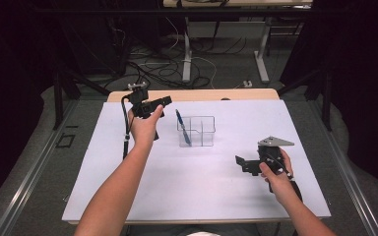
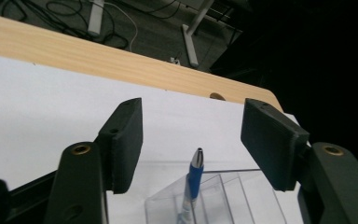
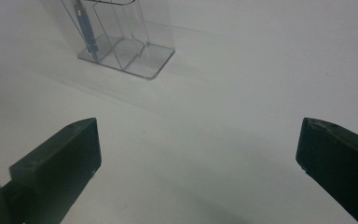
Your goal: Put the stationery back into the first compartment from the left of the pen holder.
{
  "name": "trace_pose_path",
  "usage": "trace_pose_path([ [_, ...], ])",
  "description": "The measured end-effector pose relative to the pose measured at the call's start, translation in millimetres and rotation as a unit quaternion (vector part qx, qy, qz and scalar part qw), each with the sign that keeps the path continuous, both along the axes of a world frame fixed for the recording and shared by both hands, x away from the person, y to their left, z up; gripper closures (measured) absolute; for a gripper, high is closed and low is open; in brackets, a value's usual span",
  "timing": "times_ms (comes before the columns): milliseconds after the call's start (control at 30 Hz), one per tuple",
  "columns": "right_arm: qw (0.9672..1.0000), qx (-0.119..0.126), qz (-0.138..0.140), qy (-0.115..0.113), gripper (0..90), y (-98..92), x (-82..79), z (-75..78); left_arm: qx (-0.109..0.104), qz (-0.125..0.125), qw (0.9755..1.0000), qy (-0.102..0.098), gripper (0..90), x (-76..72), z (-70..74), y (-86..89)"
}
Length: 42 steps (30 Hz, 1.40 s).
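Your blue pen (image 1: 182, 127) stands in the left compartment of the clear organizer (image 1: 197, 131). Its long axis runs close to upright, tilted so the silver top end leans up and away from you toward the left while the lower end rests on the organizer's floor. In the left gripper view the pen (image 2: 192, 184) rises between and just beyond your left fingers (image 2: 123, 144), its rounded top pointing up into the gap without touching either pad.

Your left gripper (image 1: 150, 105) hangs above the surface (image 1: 128, 162) just left of the organizer, its fingers spread partway with nothing pinched between them. Your right gripper (image 1: 246, 164) sits well apart, to the right and nearer you, fingers (image 3: 60, 168) spread wide over bare white surface.

From the right fingers the organizer (image 3: 121, 37) stands ahead and to the left, its inner dividers beside the pen's compartment. Between your left fingers and the pen stands the organizer's clear wall; the pen's top rises above its rim. The wooden edge (image 2: 98, 58) lies beyond.
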State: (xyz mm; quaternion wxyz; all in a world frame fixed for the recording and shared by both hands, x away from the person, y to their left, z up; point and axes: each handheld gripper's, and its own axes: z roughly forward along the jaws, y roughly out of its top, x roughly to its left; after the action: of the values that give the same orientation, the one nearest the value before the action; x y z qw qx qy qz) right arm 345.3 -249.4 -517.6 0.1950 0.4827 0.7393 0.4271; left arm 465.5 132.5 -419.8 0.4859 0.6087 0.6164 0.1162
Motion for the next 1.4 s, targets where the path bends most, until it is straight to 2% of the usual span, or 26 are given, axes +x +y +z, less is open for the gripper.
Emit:
trace_pose_path([
  [100, 1.0, -0.001, 0.0, -0.001, 0.0, -0.1, 0.0, 0.1, 0.013, -0.008, 0.9998, -0.011, 35.8, -3.4, 3.4, 3.1],
  [133, 1.0, -0.001, 0.0, -0.001, 0.0, -0.2, 0.0, 0.1, 0.026, -0.006, 0.9994, -0.02, 34.9, -4.2, 4.0, 3.8],
  [167, 1.0, -0.001, 0.0, -0.001, 0.0, -0.2, 0.0, 0.0, 0.028, -0.011, 0.9994, -0.019, 34.5, -5.6, 5.4, 4.1],
  [400, 1.0, -0.002, 0.0, -0.001, 0.0, 0.3, -0.2, 0.3, 0.065, -0.042, 0.9957, -0.051, 24.1, -17.0, 13.0, 8.6],
  [433, 1.0, 0.0, 0.0, 0.0, 0.0, 0.5, -0.3, 0.4, 0.064, -0.044, 0.9955, -0.053, 24.0, -19.1, 14.2, 8.8],
  [533, 1.0, 0.0, 0.0, 0.0, 0.0, 0.6, -0.3, 0.3, 0.05, -0.073, 0.9945, -0.056, 20.5, -23.1, 15.1, 12.2],
  [567, 1.0, 0.0, 0.0, 0.0, 0.0, 0.6, -0.4, 0.4, 0.057, -0.076, 0.9938, -0.057, 18.5, -25.4, 15.9, 12.8],
  [633, 1.0, -0.002, -0.001, -0.002, 0.0, 0.5, -0.3, 0.5, 0.086, -0.08, 0.9905, -0.071, 17.4, -30.0, 16.5, 13.8],
  [667, 1.0, -0.002, -0.001, -0.002, 0.0, 0.4, -0.4, 0.6, 0.104, -0.087, 0.9874, -0.08, 15.3, -32.1, 16.7, 15.6],
  [733, 1.0, -0.002, -0.001, -0.002, 0.0, 0.2, -0.3, 0.5, 0.119, -0.1, 0.9841, -0.087, 14.4, -37.6, 17.4, 18.3],
  [900, 1.0, -0.002, -0.002, -0.001, 0.0, 0.7, -0.5, 0.7, 0.121, -0.118, 0.9799, -0.106, 4.8, -49.6, 17.7, 25.1],
  [1033, 1.0, -0.002, -0.002, -0.001, 0.0, 1.1, -0.6, 0.9, 0.116, -0.126, 0.9777, -0.122, 0.1, -59.4, 16.3, 31.5],
  [1167, 1.0, -0.004, -0.003, -0.003, 0.0, 0.8, -0.5, 1.0, 0.114, -0.13, 0.977, -0.124, 0.1, -68.9, 13.9, 37.3],
  [1333, 1.0, -0.004, -0.004, -0.005, 0.0, 0.0, -0.5, 1.5, 0.117, -0.142, 0.973, -0.139, 0.1, -83.7, 10.6, 45.8],
  [1400, 1.0, -0.004, -0.004, -0.006, 0.0, -0.4, -0.4, 1.5, 0.115, -0.14, 0.9735, -0.14, 0.1, -89.7, 8.2, 50.5],
])
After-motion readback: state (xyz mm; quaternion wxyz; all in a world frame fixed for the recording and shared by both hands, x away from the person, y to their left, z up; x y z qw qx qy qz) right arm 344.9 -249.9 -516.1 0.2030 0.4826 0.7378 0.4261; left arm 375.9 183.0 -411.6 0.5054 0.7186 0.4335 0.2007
